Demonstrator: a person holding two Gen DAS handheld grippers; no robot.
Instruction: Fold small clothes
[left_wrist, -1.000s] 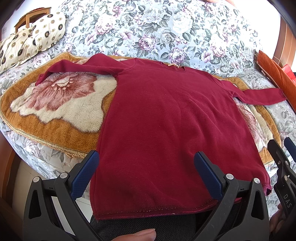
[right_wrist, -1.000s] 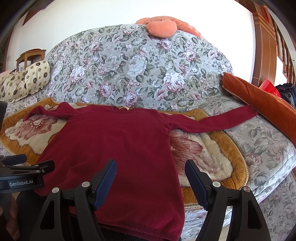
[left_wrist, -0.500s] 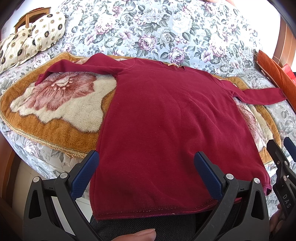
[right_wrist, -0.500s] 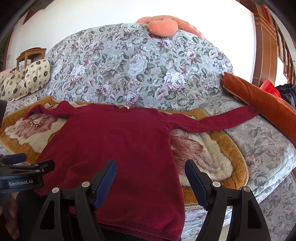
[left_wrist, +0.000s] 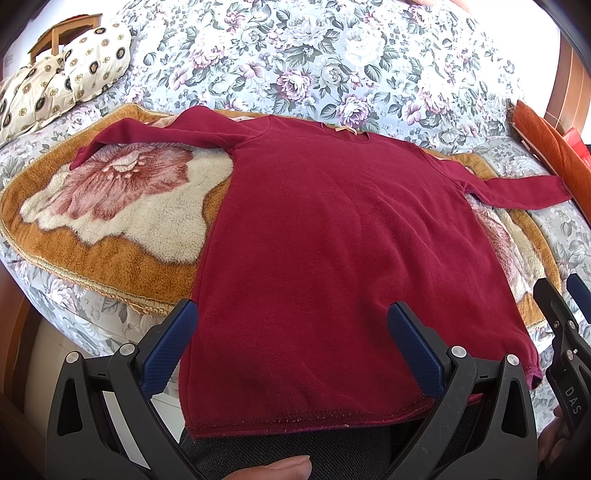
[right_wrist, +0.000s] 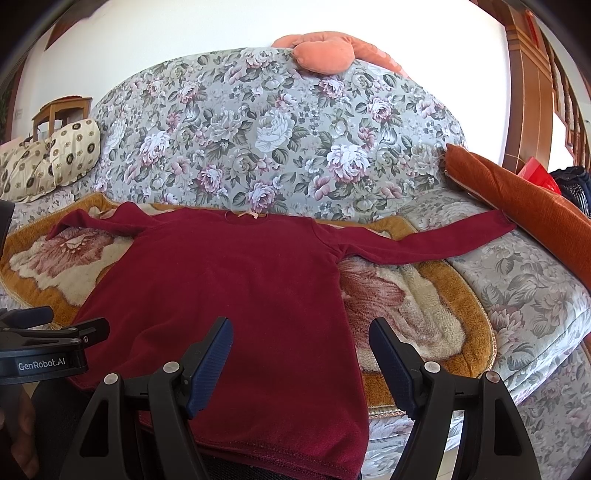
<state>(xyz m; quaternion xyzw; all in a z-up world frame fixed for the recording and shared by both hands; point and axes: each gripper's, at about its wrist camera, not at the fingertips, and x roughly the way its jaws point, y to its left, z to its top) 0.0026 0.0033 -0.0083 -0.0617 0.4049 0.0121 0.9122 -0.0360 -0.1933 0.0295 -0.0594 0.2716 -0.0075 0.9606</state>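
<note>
Shirt: dark red long-sleeved shirt (left_wrist: 332, 240) lies flat on the plush mat (left_wrist: 122, 206), sleeves outstretched.
Left hand-held gripper (left_wrist: 291, 343): spread, empty.
Right hand-held gripper (right_wrist: 301, 362): spread, empty.

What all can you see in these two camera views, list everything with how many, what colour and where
shirt: one, dark red, long-sleeved, spread flat on the sofa seat, sleeves out to both sides
plush mat: one, orange-brown with a cream and pink flower, under the shirt
sofa: one, grey floral, filling the background
patterned cushions: two, cream with dark dots, far left end
orange cushion: one, rust orange, right end, at the sleeve cuff
peach pillow: one, on top of the sofa back
wooden table: one, brown, behind the cushions
left gripper: one, black with blue fingers, open over the hem
right gripper: one, same colours, open over the hem's right side
</note>
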